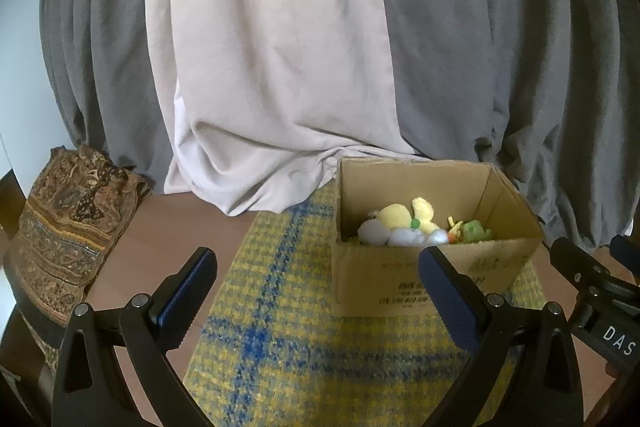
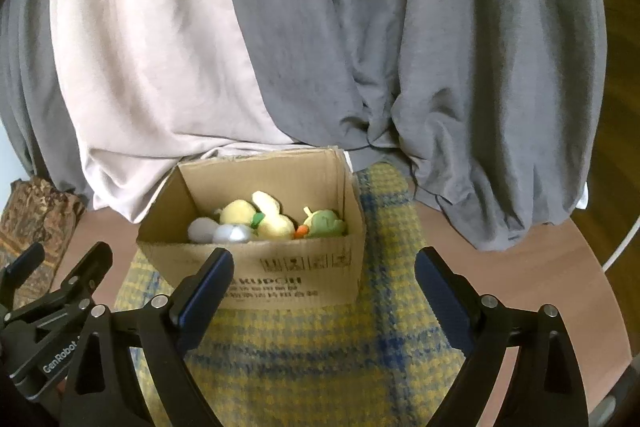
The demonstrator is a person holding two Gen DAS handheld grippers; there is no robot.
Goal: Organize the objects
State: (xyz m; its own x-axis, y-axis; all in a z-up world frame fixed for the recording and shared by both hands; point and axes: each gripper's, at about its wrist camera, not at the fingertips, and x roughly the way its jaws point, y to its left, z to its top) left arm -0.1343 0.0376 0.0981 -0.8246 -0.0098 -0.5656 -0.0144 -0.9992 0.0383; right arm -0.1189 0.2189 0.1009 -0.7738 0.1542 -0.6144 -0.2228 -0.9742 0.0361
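**Toys in the box, both hands empty**

The soft toys [image 2: 264, 221] lie in the box [image 2: 280, 275] on the yellow mat [image 2: 304, 359]. The left gripper [image 1: 318, 297] and right gripper [image 2: 324, 301] are wide open — holding nothing. The box is light, so a bump from either one could push it or tip it.

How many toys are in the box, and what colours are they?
In the cardboard box, as far as the pictures show:
Yellow plush toys: 2, lying close together
Pale grey-white round toys: 2
Green plush toy: 1, with a small orange bit beside it
Total: 5 toys showing; the front wall may hide more.
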